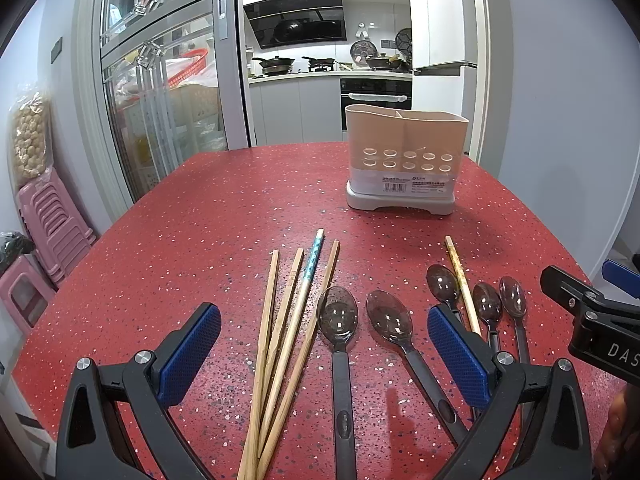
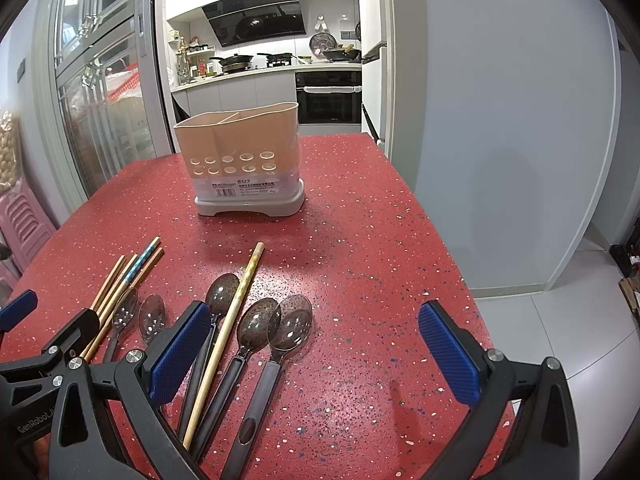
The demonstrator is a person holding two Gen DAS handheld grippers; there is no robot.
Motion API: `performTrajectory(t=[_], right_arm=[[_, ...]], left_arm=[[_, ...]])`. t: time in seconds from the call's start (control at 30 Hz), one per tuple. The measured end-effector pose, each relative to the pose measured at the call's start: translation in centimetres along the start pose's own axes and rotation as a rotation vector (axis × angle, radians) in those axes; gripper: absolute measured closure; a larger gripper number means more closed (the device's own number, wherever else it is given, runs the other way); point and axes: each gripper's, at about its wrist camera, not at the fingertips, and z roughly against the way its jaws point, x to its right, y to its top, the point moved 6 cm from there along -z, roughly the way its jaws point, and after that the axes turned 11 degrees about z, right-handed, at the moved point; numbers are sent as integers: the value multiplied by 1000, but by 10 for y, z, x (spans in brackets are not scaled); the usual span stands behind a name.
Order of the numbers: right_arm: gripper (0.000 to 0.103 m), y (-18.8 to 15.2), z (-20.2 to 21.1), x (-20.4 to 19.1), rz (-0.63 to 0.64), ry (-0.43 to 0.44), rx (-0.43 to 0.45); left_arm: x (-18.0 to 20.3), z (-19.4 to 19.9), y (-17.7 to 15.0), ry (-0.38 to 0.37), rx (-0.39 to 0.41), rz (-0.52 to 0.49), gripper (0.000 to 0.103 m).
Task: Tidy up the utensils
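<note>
A beige two-compartment utensil holder stands upright and empty on the red speckled table. Several wooden chopsticks, one with a blue patterned top, lie side by side. Several dark plastic spoons lie beside them. One separate chopstick lies among the spoons. My left gripper is open above the chopsticks and two spoons. My right gripper is open above the table, right of the spoons.
Pink stacked stools stand left of the table. A glass sliding door and the kitchen lie behind. The table's right edge drops to a tiled floor.
</note>
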Motion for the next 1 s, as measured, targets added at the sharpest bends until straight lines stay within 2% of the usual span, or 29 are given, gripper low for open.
performTrajectory(t=[1.0], right_arm=[[0,0,1,-1,-5,2,-3]], left_arm=[[2,0,0,1,-1,-2,0]])
